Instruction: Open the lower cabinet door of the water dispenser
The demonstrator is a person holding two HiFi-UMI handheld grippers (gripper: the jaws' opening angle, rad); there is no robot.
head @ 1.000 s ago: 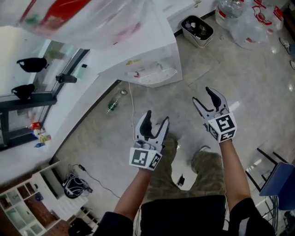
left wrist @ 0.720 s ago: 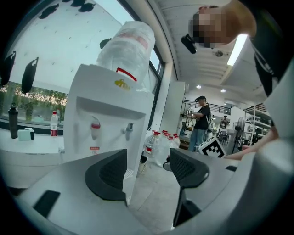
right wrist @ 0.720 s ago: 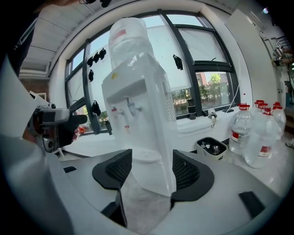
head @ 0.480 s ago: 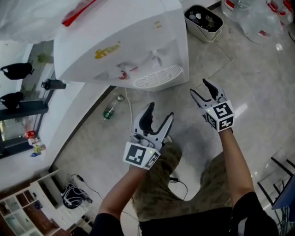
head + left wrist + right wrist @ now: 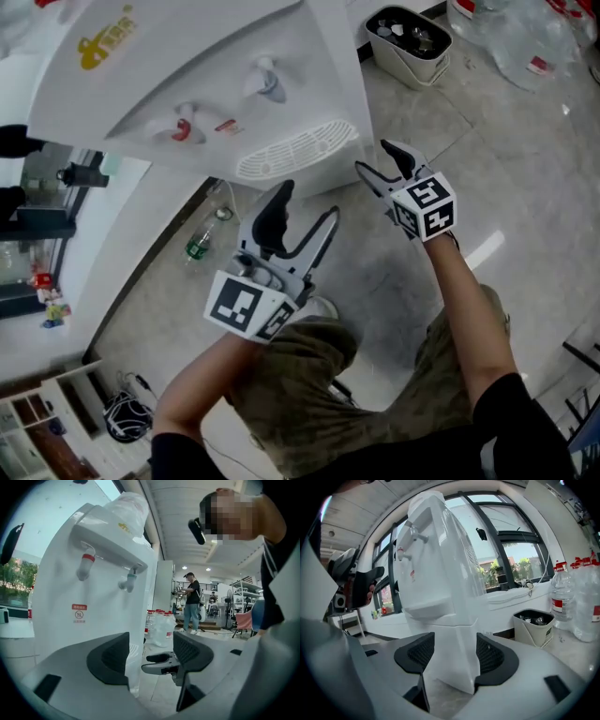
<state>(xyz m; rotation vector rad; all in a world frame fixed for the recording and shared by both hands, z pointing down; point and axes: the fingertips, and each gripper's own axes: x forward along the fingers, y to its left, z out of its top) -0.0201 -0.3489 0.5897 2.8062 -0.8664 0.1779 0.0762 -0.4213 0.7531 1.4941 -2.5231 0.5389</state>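
Holding left gripper (image 5: 305, 211) and right gripper (image 5: 380, 161) open, empty, by the water dispenser (image 5: 216, 84), I'm risking pinching its lower cabinet (image 5: 452, 653) corner, not the door edge.

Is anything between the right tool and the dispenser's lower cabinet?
Nothing. In the right gripper view, only bare floor separates the open right tool from the dispenser.

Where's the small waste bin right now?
Head view, top right: the waste bin stands on the floor against the wall, just right of the water dispenser, with the water bottles on its other side.
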